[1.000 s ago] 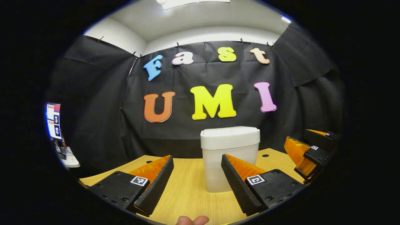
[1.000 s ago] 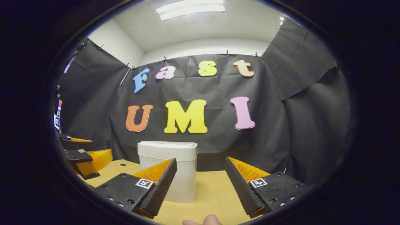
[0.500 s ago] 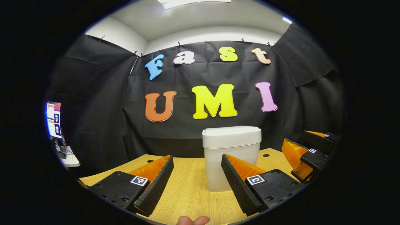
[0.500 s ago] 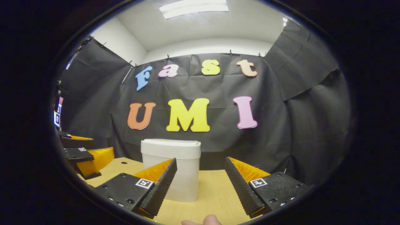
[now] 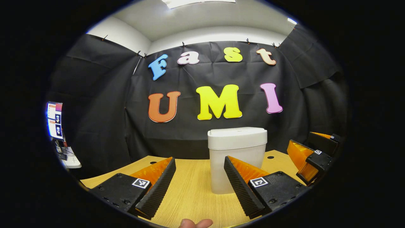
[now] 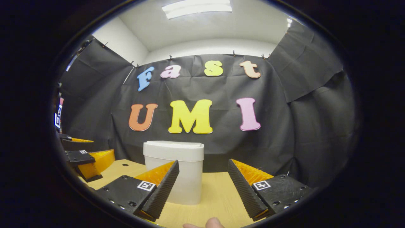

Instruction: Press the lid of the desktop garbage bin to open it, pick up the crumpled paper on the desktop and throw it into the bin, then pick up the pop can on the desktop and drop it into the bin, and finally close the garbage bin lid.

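Both hand-held grippers gape (nothing held) before lidded bin (image 5: 237, 158).

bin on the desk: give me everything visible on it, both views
The bin is a small white container, apparently matte plastic, with rounded corners and a body tapering slightly toward the base. Its lid is a wider cap overhanging the body, shut and level, with a shallow recess on top. It stands upright on the wooden desk near the black cloth wall. Nothing touches it: both hand-held grippers, left and right, are open and short of it.
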A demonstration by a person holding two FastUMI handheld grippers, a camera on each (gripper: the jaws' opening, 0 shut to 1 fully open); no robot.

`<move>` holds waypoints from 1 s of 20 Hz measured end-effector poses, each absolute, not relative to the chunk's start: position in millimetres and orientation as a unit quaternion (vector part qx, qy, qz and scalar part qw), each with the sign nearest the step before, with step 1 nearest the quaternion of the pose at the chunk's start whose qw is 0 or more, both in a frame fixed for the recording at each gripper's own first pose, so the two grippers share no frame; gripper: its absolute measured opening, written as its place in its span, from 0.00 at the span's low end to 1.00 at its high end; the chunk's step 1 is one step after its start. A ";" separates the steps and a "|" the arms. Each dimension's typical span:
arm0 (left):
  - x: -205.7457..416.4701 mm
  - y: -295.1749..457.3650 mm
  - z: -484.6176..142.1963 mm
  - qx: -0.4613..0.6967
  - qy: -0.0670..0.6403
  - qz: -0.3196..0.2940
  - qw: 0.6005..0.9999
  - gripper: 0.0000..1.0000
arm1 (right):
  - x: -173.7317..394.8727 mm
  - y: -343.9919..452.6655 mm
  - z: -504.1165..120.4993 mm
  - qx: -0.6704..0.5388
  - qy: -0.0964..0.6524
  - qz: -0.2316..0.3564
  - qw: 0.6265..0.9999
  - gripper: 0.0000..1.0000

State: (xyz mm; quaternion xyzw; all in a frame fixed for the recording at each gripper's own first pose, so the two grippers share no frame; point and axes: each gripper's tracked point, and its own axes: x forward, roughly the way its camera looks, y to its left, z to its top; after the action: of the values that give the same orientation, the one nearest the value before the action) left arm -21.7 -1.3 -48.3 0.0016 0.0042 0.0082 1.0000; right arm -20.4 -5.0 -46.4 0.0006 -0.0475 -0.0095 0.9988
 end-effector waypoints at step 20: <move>-27.5 -1.9 -43.4 0.001 -0.004 0.006 1.000 0.98 | -28.2 -4.6 -44.3 0.004 -0.049 -0.008 0.999 0.96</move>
State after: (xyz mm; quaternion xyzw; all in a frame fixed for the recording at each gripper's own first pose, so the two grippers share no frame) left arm -27.5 -1.9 -43.4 0.0006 -0.0038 0.0056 1.0000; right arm -28.2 -4.6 -44.3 0.0041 -0.0488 -0.0084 0.9988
